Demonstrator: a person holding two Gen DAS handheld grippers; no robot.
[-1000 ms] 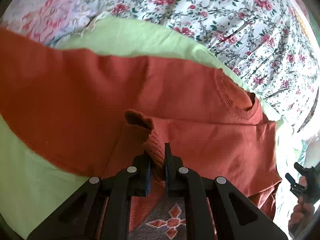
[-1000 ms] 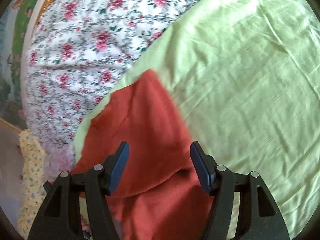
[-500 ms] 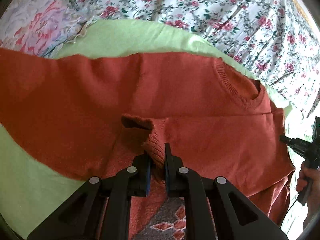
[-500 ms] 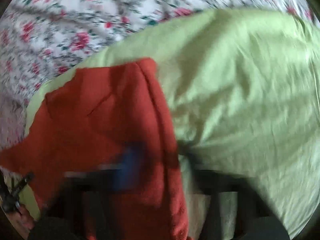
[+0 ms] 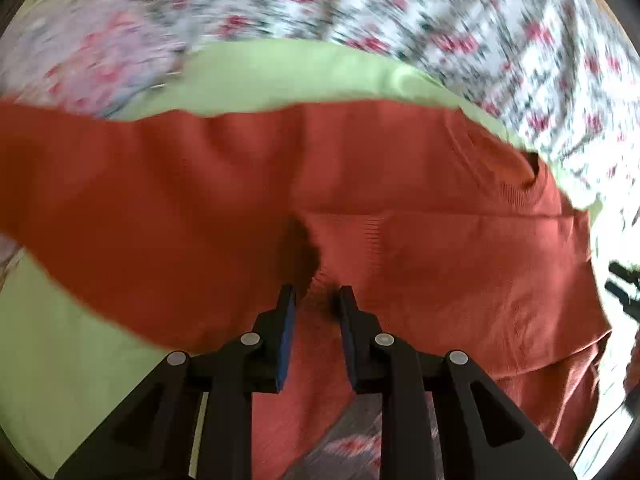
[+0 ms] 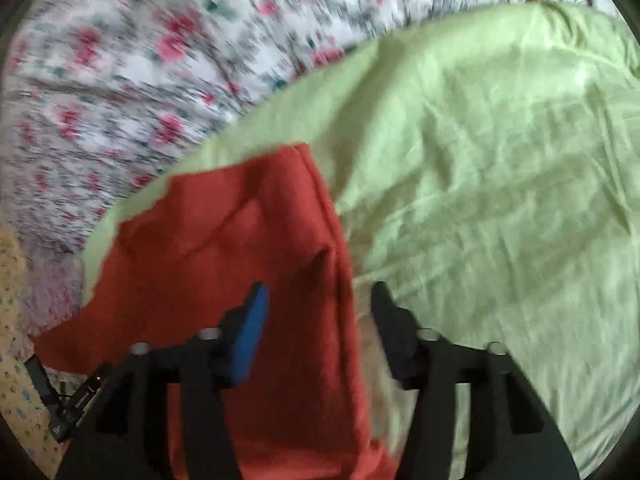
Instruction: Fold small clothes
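An orange-red knit sweater (image 5: pixel 400 184) lies spread on a light green sheet (image 5: pixel 280 76), its neckline (image 5: pixel 516 176) to the right. My left gripper (image 5: pixel 316 300) is over the sweater's middle. Its jaws are opening, and the folded-in sleeve's cuff (image 5: pixel 308 256) lies just beyond the tips with no pad pressing it. In the right wrist view, my right gripper (image 6: pixel 320 312) is over the sweater (image 6: pixel 224 248) at its side edge. Those jaws are opening too, with the edge of the fabric loose between them. The right gripper (image 5: pixel 624 284) also shows blurred at the left view's right edge.
A floral bedspread (image 5: pixel 440 8) surrounds the green sheet (image 6: pixel 480 160) at the back and left. A grey cloth with red motifs (image 5: pixel 360 440) shows under my left gripper. A black device with a cable (image 6: pixel 68 404) sits at the lower left of the right view.
My left gripper's jaws have parted and let go of the sleeve cuff, which now rests on the sweater's body. The right gripper has shifted along the sweater's side edge.
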